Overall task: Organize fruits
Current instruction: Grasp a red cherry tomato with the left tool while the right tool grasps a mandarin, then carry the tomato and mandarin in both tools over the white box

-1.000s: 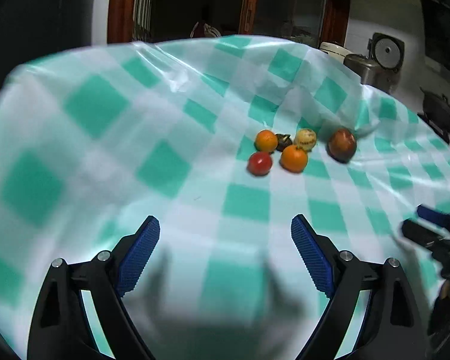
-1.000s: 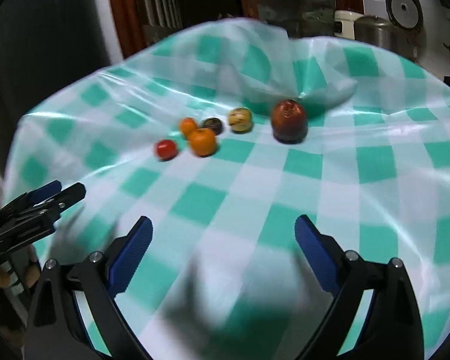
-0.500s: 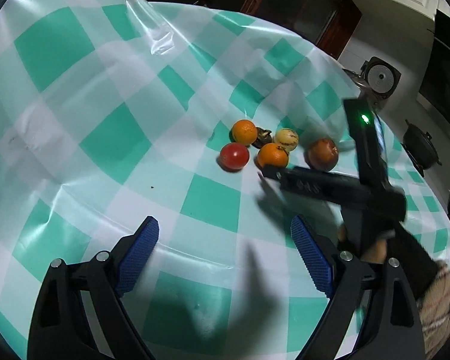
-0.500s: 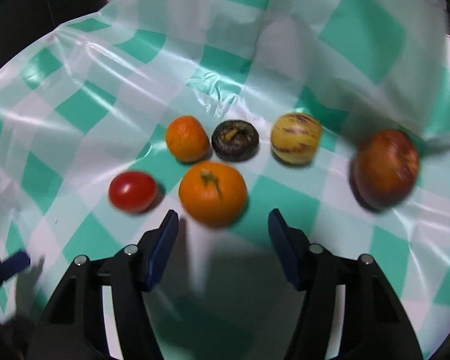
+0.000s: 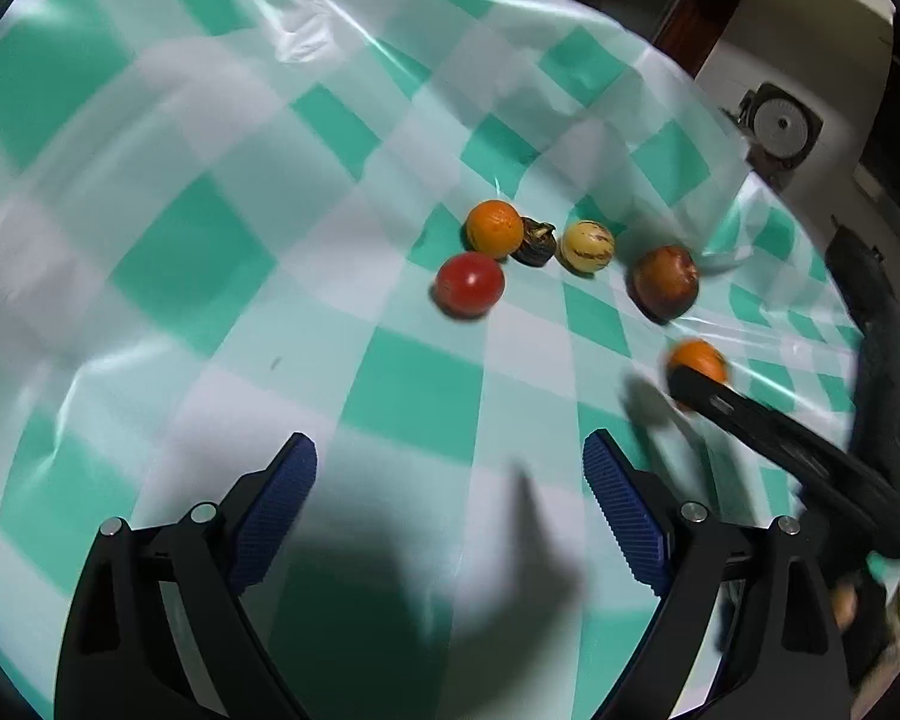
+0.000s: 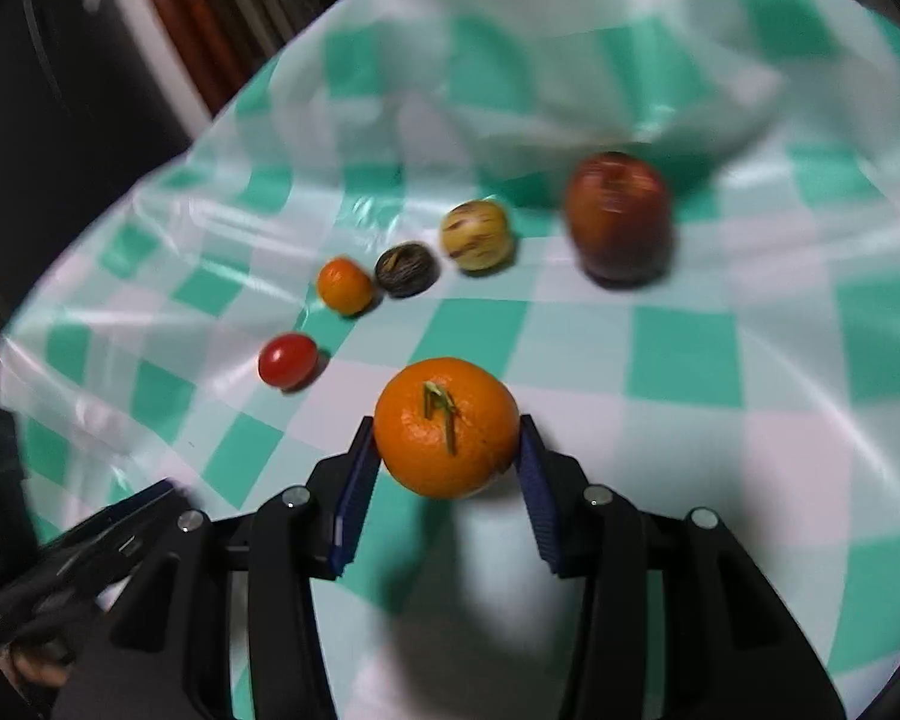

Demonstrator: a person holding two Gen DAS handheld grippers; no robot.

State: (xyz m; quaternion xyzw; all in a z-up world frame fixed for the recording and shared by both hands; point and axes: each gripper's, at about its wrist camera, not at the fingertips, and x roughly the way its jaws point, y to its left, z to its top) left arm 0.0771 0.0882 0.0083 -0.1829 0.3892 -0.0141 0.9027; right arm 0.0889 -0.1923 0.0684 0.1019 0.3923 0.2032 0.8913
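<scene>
- Your right tool has just been closing, and its blue pads now press both sides of the large mandarin, held just above the checked counter.
- Keep that grip gentle and level; I judge the round fruit could roll out if you tilt it.
- Your left tool hangs wide open, holding nothing, over bare cloth.
- Left on the cloth: small mandarin, dark fruit, yellow striped fruit, apple and tomato.
- Half a second ago the large mandarin sat on the cloth beside the tomato, with the pads apart; now it is away from the group.
</scene>
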